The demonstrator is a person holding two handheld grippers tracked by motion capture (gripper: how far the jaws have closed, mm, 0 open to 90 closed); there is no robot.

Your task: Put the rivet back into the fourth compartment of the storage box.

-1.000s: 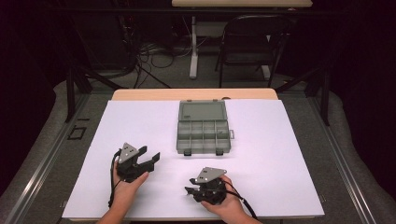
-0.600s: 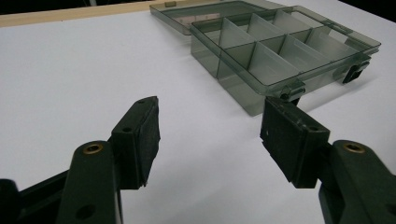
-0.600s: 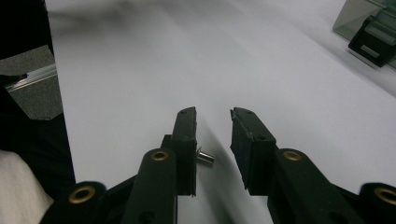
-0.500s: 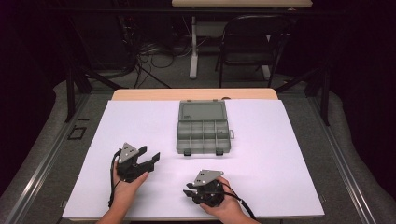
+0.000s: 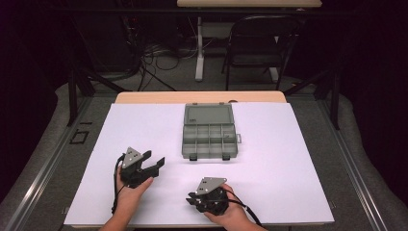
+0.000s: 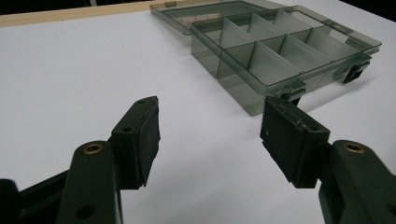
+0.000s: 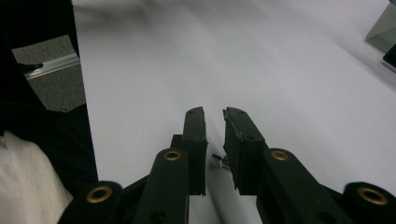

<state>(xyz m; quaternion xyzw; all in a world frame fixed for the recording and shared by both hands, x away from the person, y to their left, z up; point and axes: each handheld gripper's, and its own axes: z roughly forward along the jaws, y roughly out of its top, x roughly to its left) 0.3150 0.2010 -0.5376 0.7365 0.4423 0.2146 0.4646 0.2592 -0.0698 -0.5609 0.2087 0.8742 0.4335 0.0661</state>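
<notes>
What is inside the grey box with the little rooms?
The grey box lies open on the white table. The compartments facing the left gripper view look empty; the far ones are partly hidden by the dividers.

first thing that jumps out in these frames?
The smoky clear compartment box lying open at the middle of the white table, lid folded back toward the far edge, its dividers bare as far as the views show. Nearer the person, the left hand-held gripper points at the box with jaws wide apart. The right hand-held gripper has just been closing to a narrow gap over the white surface; a tiny dark thing low between its jaws is too small to identify.
</notes>
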